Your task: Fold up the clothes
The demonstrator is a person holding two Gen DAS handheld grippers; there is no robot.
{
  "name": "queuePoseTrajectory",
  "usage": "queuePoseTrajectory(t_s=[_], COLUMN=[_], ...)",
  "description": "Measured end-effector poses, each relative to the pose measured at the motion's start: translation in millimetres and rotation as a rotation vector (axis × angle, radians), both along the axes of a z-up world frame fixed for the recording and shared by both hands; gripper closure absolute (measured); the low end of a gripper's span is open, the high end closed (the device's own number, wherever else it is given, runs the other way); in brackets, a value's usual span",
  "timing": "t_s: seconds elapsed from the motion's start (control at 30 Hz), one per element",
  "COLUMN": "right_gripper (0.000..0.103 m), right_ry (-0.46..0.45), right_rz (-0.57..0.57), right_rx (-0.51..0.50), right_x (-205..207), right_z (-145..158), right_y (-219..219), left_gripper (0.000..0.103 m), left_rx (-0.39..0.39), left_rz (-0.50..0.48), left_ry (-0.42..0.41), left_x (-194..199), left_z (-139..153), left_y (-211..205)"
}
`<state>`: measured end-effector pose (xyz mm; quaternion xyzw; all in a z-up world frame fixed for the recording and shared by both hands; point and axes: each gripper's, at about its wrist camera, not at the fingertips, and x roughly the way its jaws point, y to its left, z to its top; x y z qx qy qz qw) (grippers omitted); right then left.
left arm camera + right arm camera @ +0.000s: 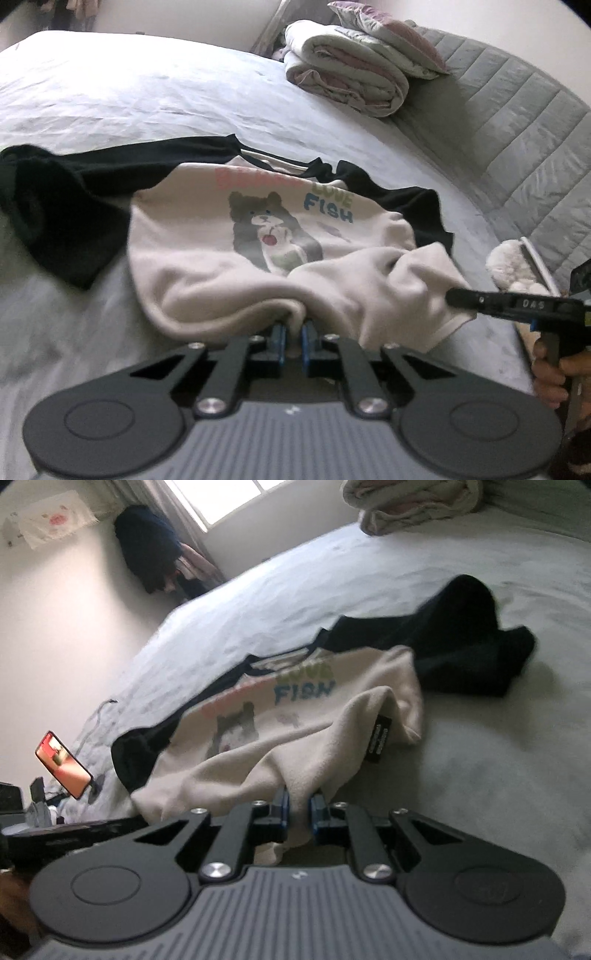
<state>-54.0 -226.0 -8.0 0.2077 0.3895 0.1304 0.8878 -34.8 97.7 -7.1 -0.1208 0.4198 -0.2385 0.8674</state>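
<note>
At lower centre of both views, the left gripper (293,330) and right gripper (300,805) each pinch the hem of the cream fleece black-sleeved cat-print shirt (229,236) on the pale grey bed (147,92).

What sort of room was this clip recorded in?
Most likely a bedroom: the shirt lies on a bed with a padded headboard, folded bedding piled at its head, beneath a window.

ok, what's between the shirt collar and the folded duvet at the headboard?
Nothing: bare wrinkled bedsheet runs from the shirt collar to the folded duvet. Left wrist view shows it best.
</note>
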Motion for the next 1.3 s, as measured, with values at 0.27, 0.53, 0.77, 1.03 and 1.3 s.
queuePoseTrajectory(t_s=[0.27,0.53,0.77,1.03,1.3], right_gripper=[0.09,0.085,0.067,0.067,0.067], right_ry=[0.059,0.136,0.141,0.184,0.117], right_rz=[-0.006,0.034,-0.002,-0.057,-0.035], right_rx=[-0.035,-0.118,-0.119,-0.139,-0.218], right_x=[-56.9,-76.2,-94.0,-105.3,-114.0], right_z=[20.4,6.5,2.0,-23.3,-39.5], right_y=[-9.2,-1.1,-21.0,-33.8,1.6], left_gripper=[0.095,0.095,0.095,0.073,0.073], left_rx=[-0.096,-0.066,-0.089,-0.146,-0.2], left_rz=[-0.006,0.039,0.098,0.146,0.199], left_ry=[0.013,0.111,0.176,0.213,0.216], left_x=[-57.7,-93.3,-100.4,-102.7,-101.9], left_z=[19.6,-6.9,-32.5,-52.4,-61.3], left_y=[39.3,70.3,91.7,98.0,92.6])
